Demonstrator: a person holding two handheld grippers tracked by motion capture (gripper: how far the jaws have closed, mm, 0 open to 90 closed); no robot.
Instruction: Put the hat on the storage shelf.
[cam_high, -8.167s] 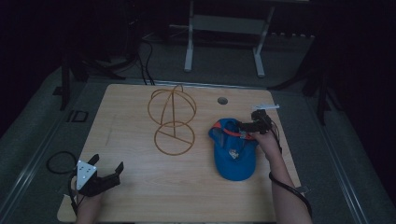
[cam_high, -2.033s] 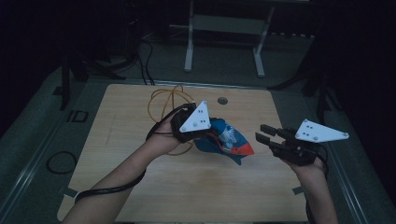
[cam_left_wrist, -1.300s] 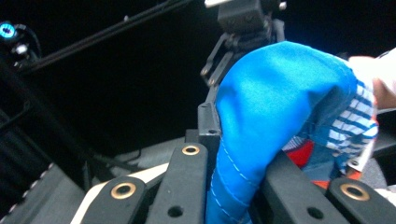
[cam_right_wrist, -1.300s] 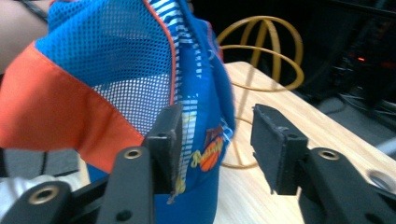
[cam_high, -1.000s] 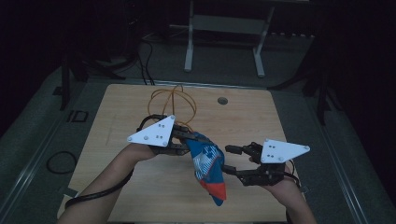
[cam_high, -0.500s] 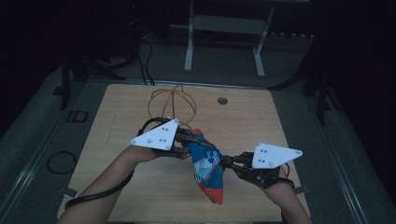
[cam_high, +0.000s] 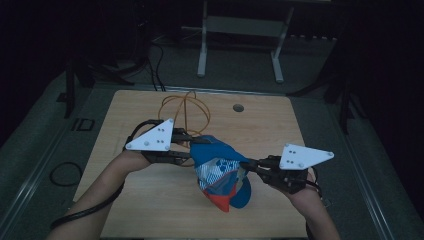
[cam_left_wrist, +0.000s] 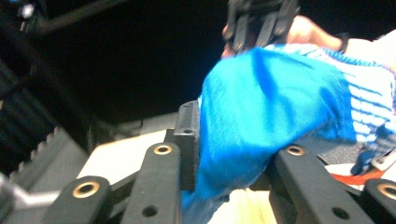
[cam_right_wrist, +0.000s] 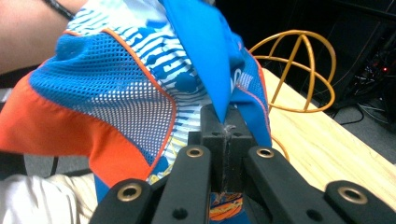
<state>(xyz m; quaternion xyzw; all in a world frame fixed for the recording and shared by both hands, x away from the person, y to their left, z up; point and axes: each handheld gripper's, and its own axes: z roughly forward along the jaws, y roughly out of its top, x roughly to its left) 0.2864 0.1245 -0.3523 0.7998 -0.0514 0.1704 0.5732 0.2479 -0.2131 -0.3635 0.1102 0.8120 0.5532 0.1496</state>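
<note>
A blue cap (cam_high: 220, 170) with white-patterned panels and an orange brim hangs above the wooden table (cam_high: 150, 210), stretched between both grippers. My right gripper (cam_high: 250, 164) reaches in from the right, its jaws shut on a fold of the cap's blue fabric (cam_right_wrist: 210, 70) in the right gripper view (cam_right_wrist: 224, 126). My left gripper (cam_high: 197, 145) comes from the left. Its jaws have just been opening and now stand apart (cam_left_wrist: 236, 140), with bunched blue cloth (cam_left_wrist: 271, 102) still lying between them. The right gripper (cam_left_wrist: 259, 18) shows beyond the cap in the left gripper view.
An orange wire dome frame (cam_high: 186, 112) stands on the table behind the cap, also in the right gripper view (cam_right_wrist: 299, 70). A small round hole (cam_high: 238, 107) sits near the table's far edge. A metal stand (cam_high: 240, 25) stands on the floor beyond.
The right gripper closed on the cap's edge a second ago and has held since. The left gripper has drawn leftward and its jaws have parted, pulling the cap wider between the two.
</note>
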